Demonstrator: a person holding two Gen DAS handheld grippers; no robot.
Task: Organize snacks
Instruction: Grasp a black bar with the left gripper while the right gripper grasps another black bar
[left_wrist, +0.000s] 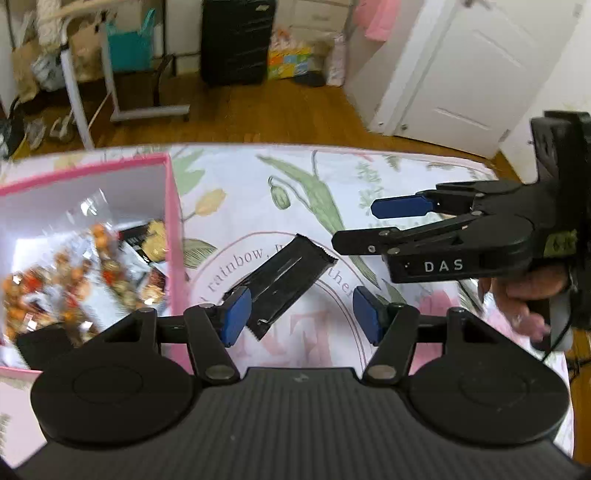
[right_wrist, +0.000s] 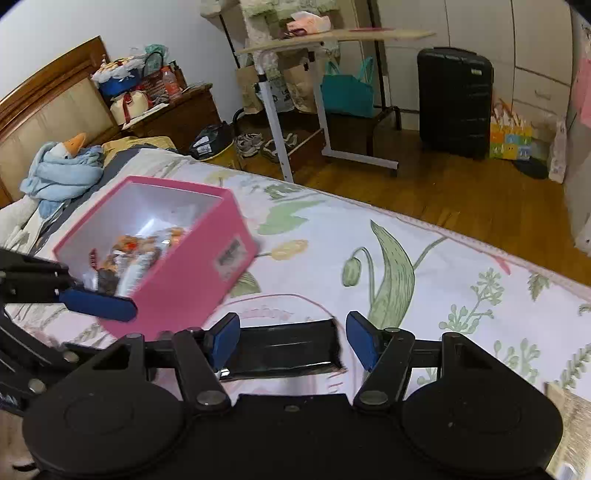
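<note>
Currently both tongs stand wide and empty: left tongs (left_wrist: 299, 317), right tongs (right_wrist: 291, 341). The black snack bar (left_wrist: 284, 280) lies flat on the bed (left_wrist: 406, 173) mid-sheet, just beside the pink box (left_wrist: 173, 229), which sits toward the far edge. Risks: slick wrapper slips from pads, tongs collide over bar, box gets nudged.

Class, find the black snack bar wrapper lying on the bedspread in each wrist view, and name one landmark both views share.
Left wrist view: black snack bar wrapper lies diagonally at centre, right of the pink box.
Right wrist view: black snack bar wrapper lies low at centre, below-right of the pink box.
Shared landmark: the black suitcase.
</note>
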